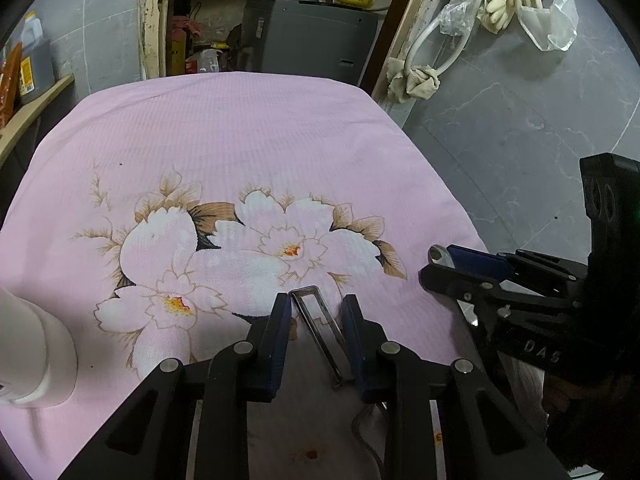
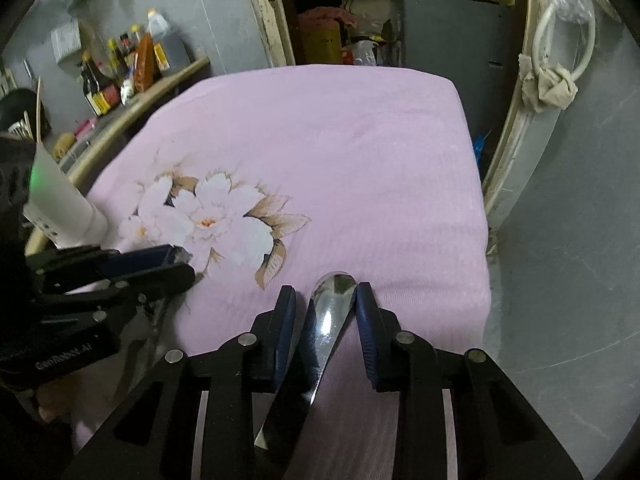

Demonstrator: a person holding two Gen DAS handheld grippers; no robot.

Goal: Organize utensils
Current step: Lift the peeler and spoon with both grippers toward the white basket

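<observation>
A metal utensil with a looped wire handle (image 1: 316,324) lies on the pink flowered cloth (image 1: 240,140) between the open fingers of my left gripper (image 1: 316,304); the fingers stand apart from it on both sides. A shiny metal spoon (image 2: 330,312) lies on the cloth (image 2: 340,160) between the open fingers of my right gripper (image 2: 326,294), bowl pointing away. The right gripper shows at the right in the left wrist view (image 1: 448,260); the left one shows at the left in the right wrist view (image 2: 176,260).
A white cylindrical container (image 1: 32,348) stands at the left, also in the right wrist view (image 2: 64,200). A shelf with sauce bottles (image 2: 120,72) runs along the left wall. The table's right edge drops to a grey floor (image 1: 520,128). A doorway with clutter lies behind.
</observation>
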